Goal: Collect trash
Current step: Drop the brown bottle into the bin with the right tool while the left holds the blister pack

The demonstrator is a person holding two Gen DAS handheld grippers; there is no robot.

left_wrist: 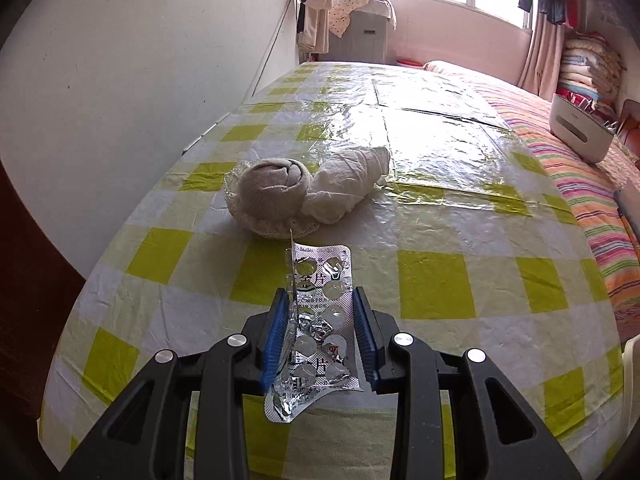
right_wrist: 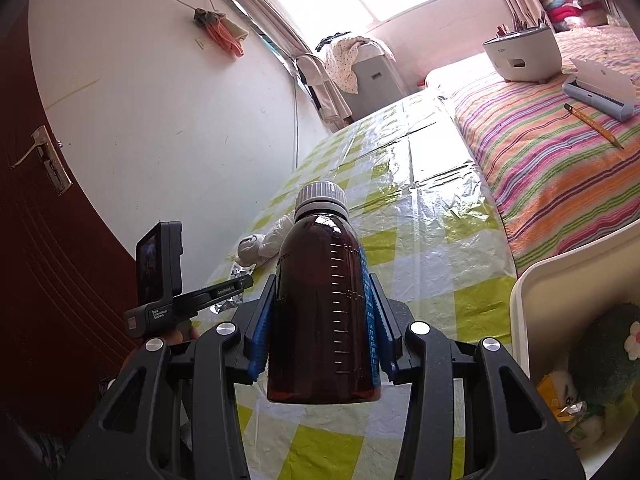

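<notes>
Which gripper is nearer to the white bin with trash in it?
Right. The right gripper, shut on the brown bottle, is just beside the white bin. The left gripper, shut on the blister pack, is farther off over the table.

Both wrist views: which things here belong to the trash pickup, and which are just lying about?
Job:
- blister pack, in the left gripper
- brown bottle, in the right gripper
- white bin, already holding scraps
- crumpled tissue, probably

Lying about:
- rolled sock
- white appliance
- pencil
</notes>
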